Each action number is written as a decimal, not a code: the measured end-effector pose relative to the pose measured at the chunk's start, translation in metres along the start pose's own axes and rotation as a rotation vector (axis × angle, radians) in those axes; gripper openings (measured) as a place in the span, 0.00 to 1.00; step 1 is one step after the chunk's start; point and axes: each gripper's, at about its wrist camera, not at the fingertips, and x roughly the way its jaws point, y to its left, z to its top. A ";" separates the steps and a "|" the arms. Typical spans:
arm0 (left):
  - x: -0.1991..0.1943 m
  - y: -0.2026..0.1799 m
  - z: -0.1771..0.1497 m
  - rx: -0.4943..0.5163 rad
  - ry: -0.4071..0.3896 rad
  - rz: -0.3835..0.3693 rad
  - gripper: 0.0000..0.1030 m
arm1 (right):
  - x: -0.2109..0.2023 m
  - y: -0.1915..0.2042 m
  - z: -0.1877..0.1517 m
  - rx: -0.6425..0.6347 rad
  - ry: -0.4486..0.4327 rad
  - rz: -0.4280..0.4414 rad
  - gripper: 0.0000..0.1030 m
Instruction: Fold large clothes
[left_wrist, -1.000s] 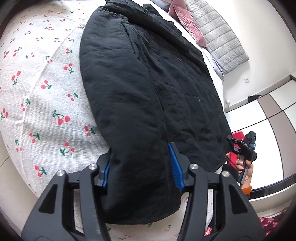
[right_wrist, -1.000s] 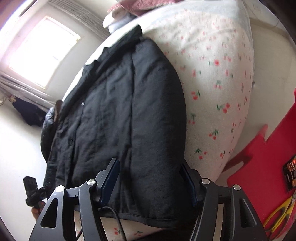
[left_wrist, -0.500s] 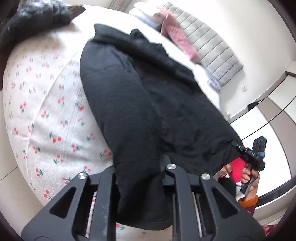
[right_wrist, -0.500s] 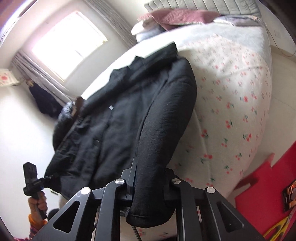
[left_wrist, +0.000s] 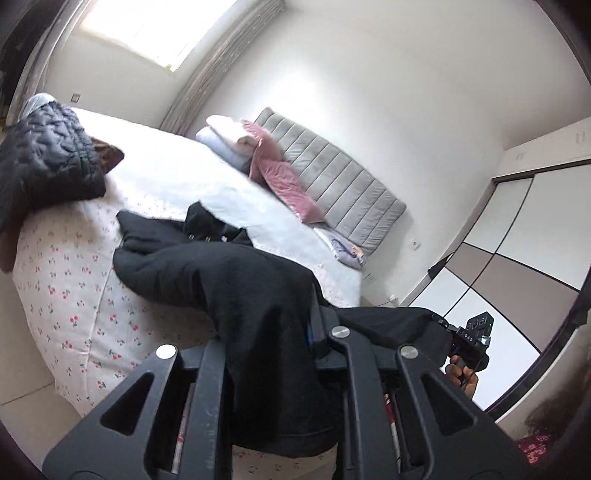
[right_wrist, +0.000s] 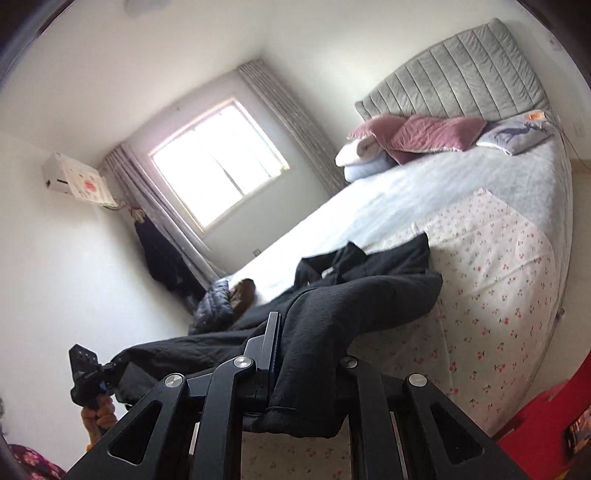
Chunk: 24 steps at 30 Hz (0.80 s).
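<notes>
A large black coat (left_wrist: 207, 269) lies on the bed with its collar end far from me and its hem end lifted off the mattress. My left gripper (left_wrist: 269, 354) is shut on the coat's hem at one corner; the cloth drapes over the fingers. My right gripper (right_wrist: 306, 362) is shut on the other hem corner of the coat (right_wrist: 354, 299). Each gripper shows in the other's view, held by a hand: the right one in the left wrist view (left_wrist: 469, 339), the left one in the right wrist view (right_wrist: 88, 373). The hem hangs stretched between them.
The bed has a cherry-print sheet (left_wrist: 62, 295) and a grey headboard (left_wrist: 343, 192) with pink pillows (right_wrist: 417, 136). A dark quilted jacket (left_wrist: 48, 162) lies at the far left of the bed. A wardrobe (left_wrist: 517, 236) stands right; a red floor mat (right_wrist: 546, 417) lies beside the bed.
Both grippers closed on the coat's hem and lifted it up off the bed. The views tilted up from the mattress to the room.
</notes>
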 end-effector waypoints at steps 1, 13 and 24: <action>-0.009 -0.006 0.003 0.019 -0.018 -0.015 0.16 | -0.011 0.008 0.006 -0.018 -0.031 0.013 0.13; 0.048 0.049 0.020 -0.090 0.066 0.026 0.19 | 0.053 -0.012 0.027 0.001 0.036 -0.082 0.14; 0.211 0.115 0.074 -0.003 0.158 0.290 0.21 | 0.205 -0.081 0.061 0.073 0.062 -0.288 0.15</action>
